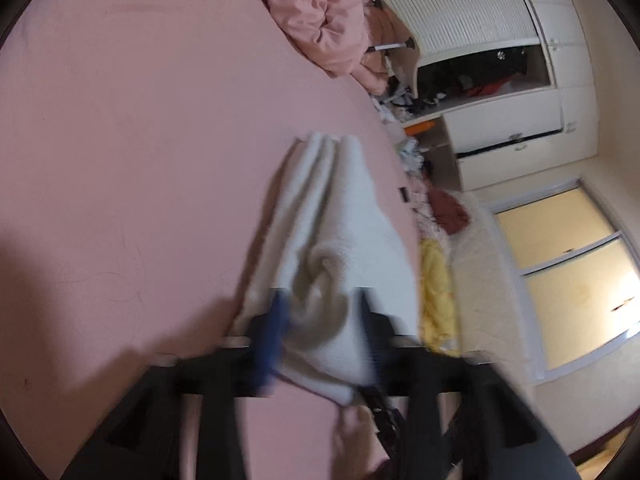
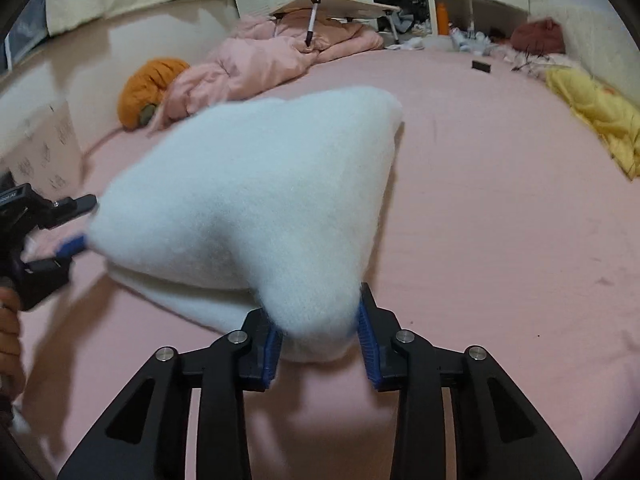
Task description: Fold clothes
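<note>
A white fluffy towel [image 1: 340,216] lies folded in layers on the pink bed sheet [image 1: 140,140]. In the left wrist view a bunched fold of it sits between the fingers of my left gripper [image 1: 322,316], whose jaws stand wide and open around it. In the right wrist view the towel [image 2: 248,200] is raised off the sheet at its near corner, and my right gripper [image 2: 319,338] is shut on that corner with its blue pads [image 2: 366,332] pressing in. The left gripper [image 2: 76,224] shows at the towel's left corner, held by a hand [image 2: 8,332].
A crumpled pink duvet [image 2: 260,60] and an orange cushion [image 2: 148,88] lie at the far side of the bed, with a small folding table [image 2: 340,6] on the duvet. A yellow cloth [image 2: 600,120] lies on the right. A small black object [image 2: 481,66] rests on the sheet.
</note>
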The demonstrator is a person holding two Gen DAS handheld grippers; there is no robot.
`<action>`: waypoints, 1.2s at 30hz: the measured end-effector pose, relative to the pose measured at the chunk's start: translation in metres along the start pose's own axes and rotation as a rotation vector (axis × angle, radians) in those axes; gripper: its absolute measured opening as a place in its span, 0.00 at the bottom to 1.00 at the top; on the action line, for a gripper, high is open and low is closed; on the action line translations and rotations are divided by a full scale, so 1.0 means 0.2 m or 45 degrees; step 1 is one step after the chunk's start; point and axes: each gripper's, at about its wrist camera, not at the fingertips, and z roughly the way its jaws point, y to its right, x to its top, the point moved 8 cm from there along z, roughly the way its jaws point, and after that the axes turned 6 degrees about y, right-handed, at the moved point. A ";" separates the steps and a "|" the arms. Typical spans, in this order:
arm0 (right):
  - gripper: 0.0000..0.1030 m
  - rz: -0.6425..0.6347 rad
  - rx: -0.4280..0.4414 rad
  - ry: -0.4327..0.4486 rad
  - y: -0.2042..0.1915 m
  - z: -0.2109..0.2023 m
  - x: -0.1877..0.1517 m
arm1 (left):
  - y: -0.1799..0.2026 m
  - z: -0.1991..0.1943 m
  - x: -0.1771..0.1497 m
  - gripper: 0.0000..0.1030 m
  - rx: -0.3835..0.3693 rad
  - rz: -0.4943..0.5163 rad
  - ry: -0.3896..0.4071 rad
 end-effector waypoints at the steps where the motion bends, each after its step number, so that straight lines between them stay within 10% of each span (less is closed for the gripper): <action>1: 0.34 0.003 0.009 -0.016 0.00 -0.02 0.00 | 0.01 -0.02 0.03 0.85 -0.012 0.009 -0.003; 14: 0.34 -0.029 0.059 -0.113 -0.05 -0.08 -0.06 | 0.06 0.16 0.00 0.86 -0.181 -0.035 -0.503; 20: 0.34 -0.064 0.030 -0.130 -0.07 -0.06 -0.06 | 0.14 0.19 -0.03 0.86 -0.332 -0.108 -0.448; 24: 0.34 -0.069 0.021 -0.134 -0.07 -0.06 -0.07 | 0.06 0.28 0.03 0.86 -0.127 -0.040 -0.338; 27: 0.34 -0.063 0.020 -0.125 -0.09 -0.06 -0.06 | 0.14 0.29 0.02 0.86 -0.273 -0.096 -0.319; 31: 0.34 -0.071 -0.003 -0.103 -0.10 -0.04 -0.04 | 0.14 0.38 0.00 0.39 -0.010 0.170 -0.291; 36: 0.34 -0.057 -0.131 0.009 -0.07 -0.07 0.03 | 0.14 0.32 0.00 0.30 -0.093 0.095 -0.272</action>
